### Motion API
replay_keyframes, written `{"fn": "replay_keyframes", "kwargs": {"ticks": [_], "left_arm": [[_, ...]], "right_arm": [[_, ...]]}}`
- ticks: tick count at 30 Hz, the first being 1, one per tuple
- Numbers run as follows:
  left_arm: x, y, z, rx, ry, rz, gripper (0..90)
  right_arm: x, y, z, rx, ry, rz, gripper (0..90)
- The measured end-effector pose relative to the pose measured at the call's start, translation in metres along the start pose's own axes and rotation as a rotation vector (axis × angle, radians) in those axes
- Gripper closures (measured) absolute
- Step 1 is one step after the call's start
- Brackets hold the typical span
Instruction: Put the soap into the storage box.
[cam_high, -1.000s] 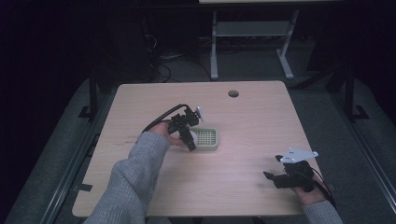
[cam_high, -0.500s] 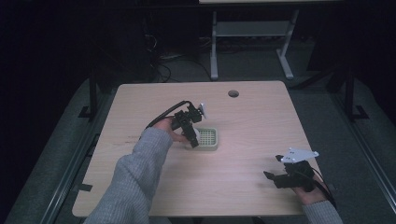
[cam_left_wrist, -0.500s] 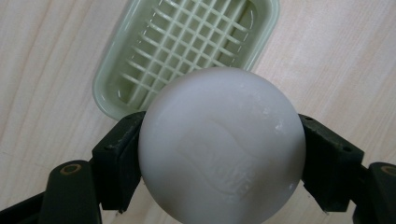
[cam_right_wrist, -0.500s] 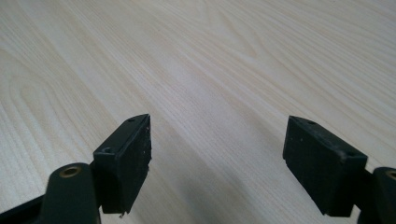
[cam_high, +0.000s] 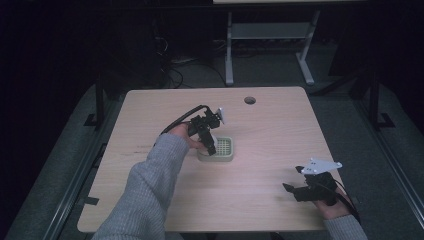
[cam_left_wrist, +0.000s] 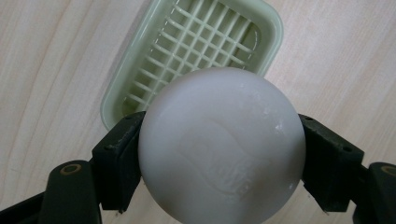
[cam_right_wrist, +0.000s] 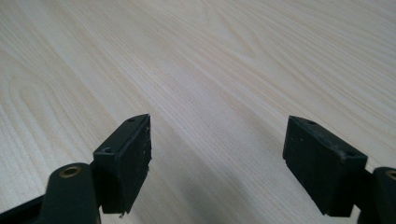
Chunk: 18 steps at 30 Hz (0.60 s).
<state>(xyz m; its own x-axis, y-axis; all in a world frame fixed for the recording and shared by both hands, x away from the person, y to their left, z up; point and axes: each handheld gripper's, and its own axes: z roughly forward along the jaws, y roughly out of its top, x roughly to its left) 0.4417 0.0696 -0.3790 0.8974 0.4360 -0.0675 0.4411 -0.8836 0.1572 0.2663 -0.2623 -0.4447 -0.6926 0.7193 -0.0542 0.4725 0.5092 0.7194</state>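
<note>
Dark surroundings frame a pale wooden table (cam_high: 260, 130), with a cable hole (cam_high: 249, 100) near its far edge and a metal stand on the floor beyond.

High view: your left gripper (cam_high: 207, 137) sits over the near-left corner of a green soap dish (cam_high: 226, 154) at mid-table. Your right gripper (cam_high: 305, 190) rests well apart at the near right, so the left hand is the nearer one.

Left gripper view: the jaws are clamped on a white soap (cam_left_wrist: 222, 149), one jaw on each side. The soap dish (cam_left_wrist: 140, 60) lies directly beyond and below the soap, its long axis running diagonally. Any placement would likely require moving forward, then lowering.

Right gripper view: your right gripper (cam_right_wrist: 217, 163) is spread wide with nothing between the jaws, above bare wood grain.
</note>
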Motion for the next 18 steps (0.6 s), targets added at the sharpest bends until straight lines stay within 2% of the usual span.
{"fn": "replay_keyframes", "kwargs": {"ticks": [8,11,12,18], "left_arm": [[0.004,0.007,0.001,-0.010,0.006,-0.014,23.8],[0.004,0.012,0.002,-0.003,0.006,-0.008,23.8],[0.004,0.015,0.003,-0.003,0.004,-0.010,23.8],[0.006,0.021,0.006,0.002,-0.002,-0.013,23.8]], "right_arm": [[0.000,0.001,0.000,0.002,-0.001,-0.018,23.1],[-0.001,0.000,0.000,0.004,-0.003,-0.015,23.1],[0.000,0.000,0.000,-0.004,0.002,0.003,23.1],[-0.001,-0.001,-0.001,-0.005,0.001,0.005,23.1]]}}
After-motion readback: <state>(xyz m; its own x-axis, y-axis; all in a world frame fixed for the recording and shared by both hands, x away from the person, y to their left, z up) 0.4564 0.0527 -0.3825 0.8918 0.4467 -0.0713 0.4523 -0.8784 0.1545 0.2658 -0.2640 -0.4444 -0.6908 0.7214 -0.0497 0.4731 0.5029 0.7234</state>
